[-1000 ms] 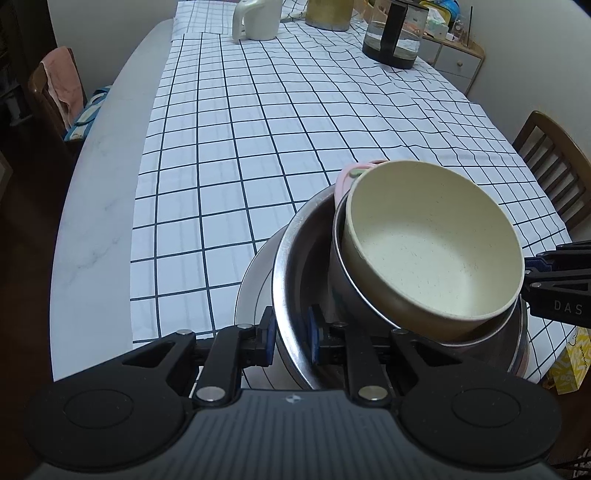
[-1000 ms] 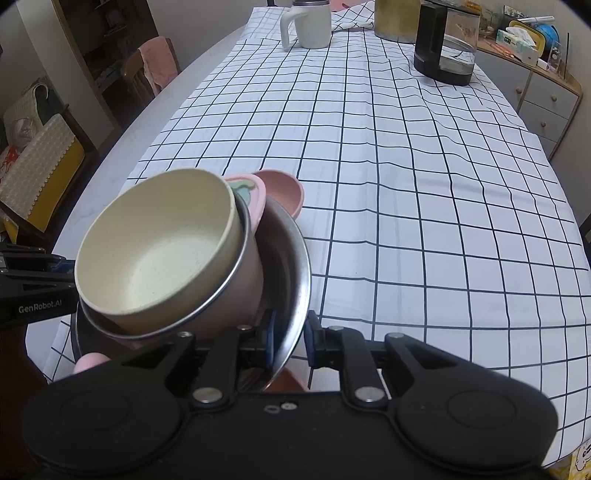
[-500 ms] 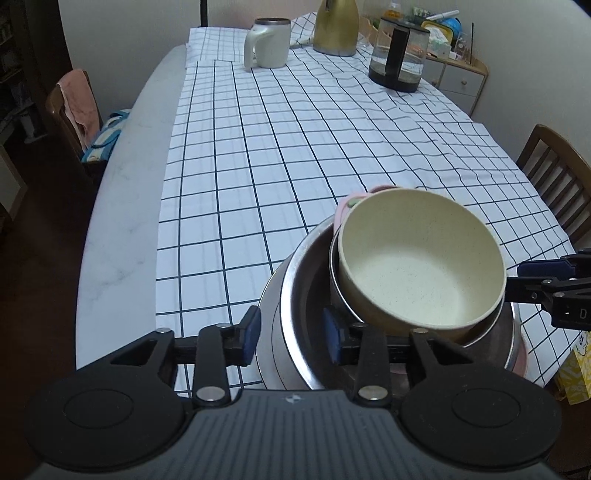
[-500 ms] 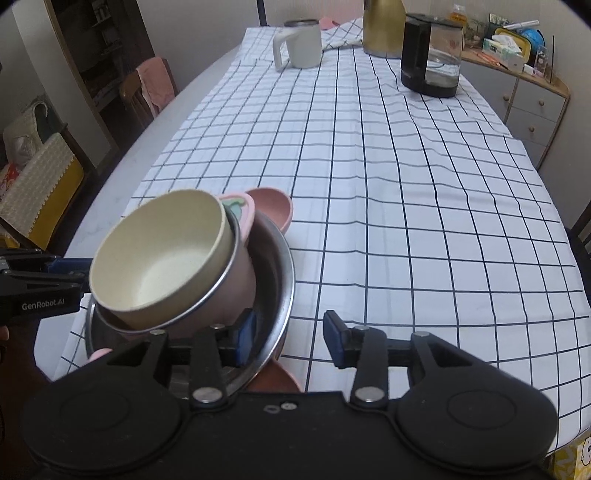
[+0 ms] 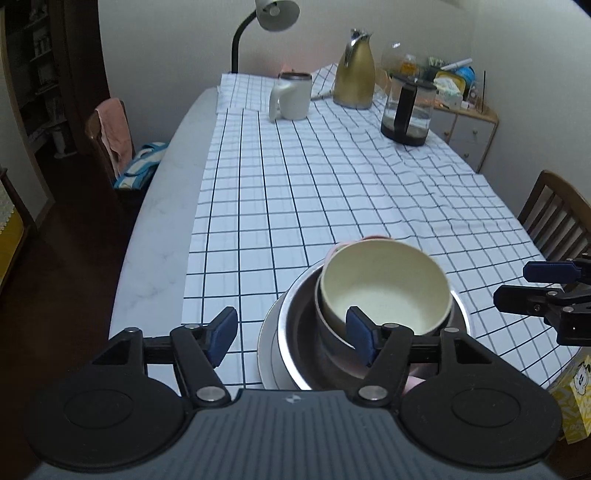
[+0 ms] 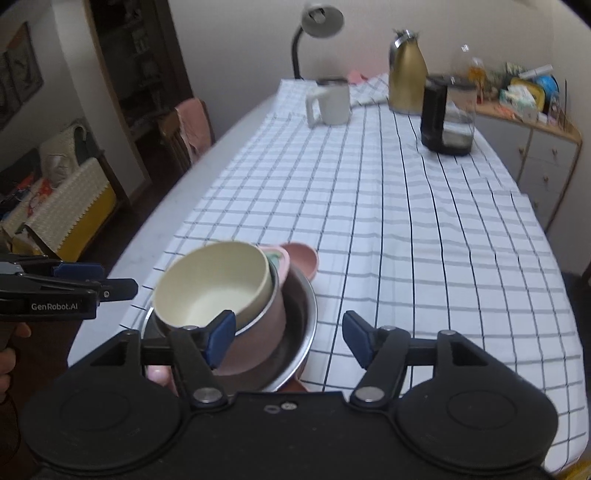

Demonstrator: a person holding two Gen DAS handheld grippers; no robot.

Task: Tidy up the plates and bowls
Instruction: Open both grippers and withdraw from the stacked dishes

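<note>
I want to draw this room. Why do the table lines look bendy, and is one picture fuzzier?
Both wrist views use fisheye lenses, so the checked tablecloth curves. The right wrist view is blurrier: its lamp and white mug smear. Room light is dim in both.

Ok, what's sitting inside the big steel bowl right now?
Inside the steel bowl sits a pink steel-rimmed bowl with a cream bowl nested in it, tilted. The steel bowl's bottom and whatever lies beneath the pink one are covered.

Looks like a home dining room: long table (image 5: 155, 258) with a checked tablecloth (image 5: 314, 192), wooden chairs (image 5: 557, 218), kettle (image 5: 406, 110), mug (image 5: 291, 96), cluttered sideboard (image 6: 539, 147).
</note>
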